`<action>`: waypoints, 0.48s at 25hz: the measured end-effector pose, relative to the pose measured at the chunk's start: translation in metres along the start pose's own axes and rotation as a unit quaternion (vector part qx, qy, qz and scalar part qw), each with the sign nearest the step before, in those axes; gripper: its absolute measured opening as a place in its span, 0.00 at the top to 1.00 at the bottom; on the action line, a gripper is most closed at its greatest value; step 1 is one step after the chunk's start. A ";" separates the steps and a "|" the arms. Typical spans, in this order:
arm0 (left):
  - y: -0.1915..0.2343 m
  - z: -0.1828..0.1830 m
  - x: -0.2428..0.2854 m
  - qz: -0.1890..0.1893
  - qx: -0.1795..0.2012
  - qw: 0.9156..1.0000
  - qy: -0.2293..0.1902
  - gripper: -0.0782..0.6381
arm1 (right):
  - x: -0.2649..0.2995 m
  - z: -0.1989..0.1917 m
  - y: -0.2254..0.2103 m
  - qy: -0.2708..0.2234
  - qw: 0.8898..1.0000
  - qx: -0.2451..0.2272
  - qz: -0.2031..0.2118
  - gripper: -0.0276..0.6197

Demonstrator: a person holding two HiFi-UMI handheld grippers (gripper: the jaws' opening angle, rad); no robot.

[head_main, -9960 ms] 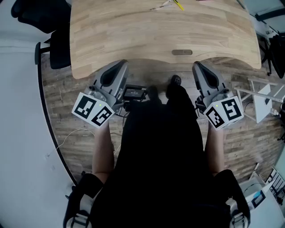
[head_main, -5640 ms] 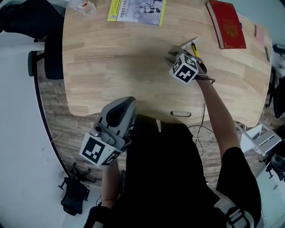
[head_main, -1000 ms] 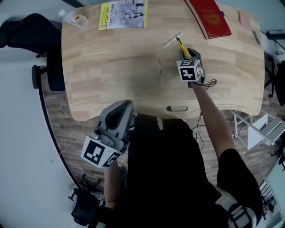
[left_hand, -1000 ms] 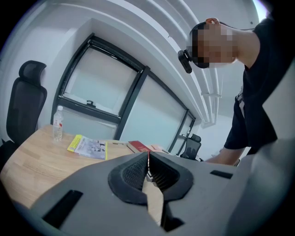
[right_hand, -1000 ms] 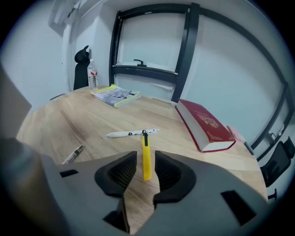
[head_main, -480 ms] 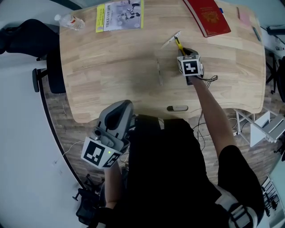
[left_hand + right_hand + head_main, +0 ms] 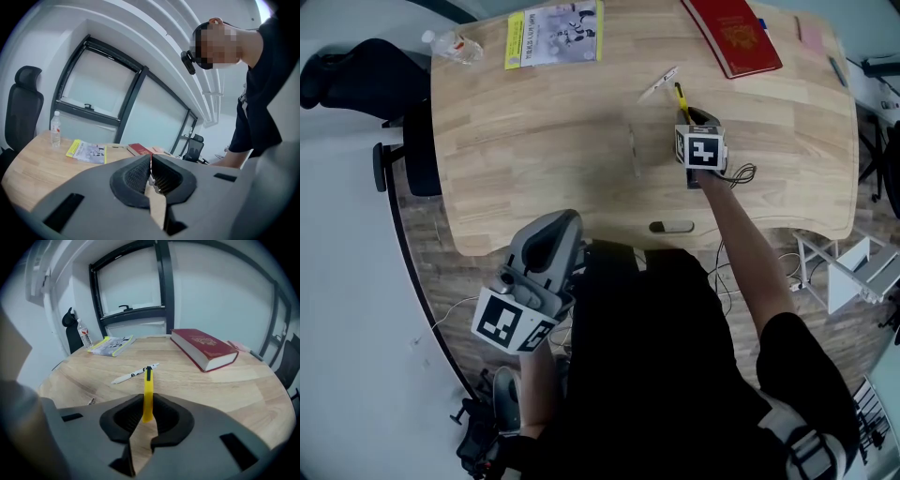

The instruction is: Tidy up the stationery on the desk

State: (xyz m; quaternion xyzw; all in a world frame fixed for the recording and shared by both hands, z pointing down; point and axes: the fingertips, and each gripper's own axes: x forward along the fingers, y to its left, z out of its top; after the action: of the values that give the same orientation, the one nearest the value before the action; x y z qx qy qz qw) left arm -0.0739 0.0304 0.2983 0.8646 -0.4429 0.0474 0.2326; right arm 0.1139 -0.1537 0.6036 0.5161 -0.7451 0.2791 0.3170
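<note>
Your right gripper (image 7: 147, 404) jaws have just been closing and now clamp the yellow pen (image 7: 148, 386). Its rear end is buried between the pads; the black-tipped end sticks out ahead. Can't tell if it touches the desk (image 7: 225, 390). The white pen (image 7: 135, 374) lies just past that tip, print unreadable. Red book (image 7: 205, 347) ahead-right, cover emblem illegible. Booklet (image 7: 111, 344) far ahead-left, text too small. Left gripper (image 7: 150, 174): jaws together, held short of the desk.

red book (image 7: 733, 39) cropped at top, thin grey item (image 7: 633, 152) unidentifiable
</note>
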 end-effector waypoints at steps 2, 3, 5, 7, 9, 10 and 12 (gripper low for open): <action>-0.003 -0.001 0.000 0.000 0.000 1.000 -0.001 0.84 | -0.013 -0.004 0.006 -0.005 1.000 0.027 -0.003 0.84; -0.005 -0.001 0.000 -0.001 0.001 1.000 -0.002 0.84 | -0.019 -0.007 0.011 -0.006 0.999 0.036 -0.002 0.84; -0.010 0.000 0.001 -0.003 0.004 1.000 -0.003 0.84 | -0.029 -0.014 0.023 -0.007 0.999 0.044 0.003 0.84; -0.015 0.000 0.000 -0.004 0.006 1.000 -0.004 0.84 | -0.037 -0.022 0.037 -0.006 0.999 0.050 0.008 0.84; -0.019 -0.001 -0.002 -0.003 0.006 1.000 -0.006 0.84 | -0.042 -0.031 0.050 -0.001 0.999 0.054 0.011 0.84; -0.020 -0.002 -0.003 -0.002 0.005 1.000 -0.005 0.84 | -0.044 -0.036 0.056 0.003 0.998 0.055 0.011 0.84; -0.021 -0.004 -0.005 0.000 0.004 1.000 -0.004 0.84 | -0.044 -0.045 0.066 0.010 0.998 0.062 0.012 0.84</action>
State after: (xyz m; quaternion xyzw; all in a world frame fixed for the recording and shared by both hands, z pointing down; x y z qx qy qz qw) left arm -0.0602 0.0463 0.2933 0.8658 -0.4436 0.0456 0.2272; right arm 0.0717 -0.0731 0.5932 0.5227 -0.7295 0.3339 0.2882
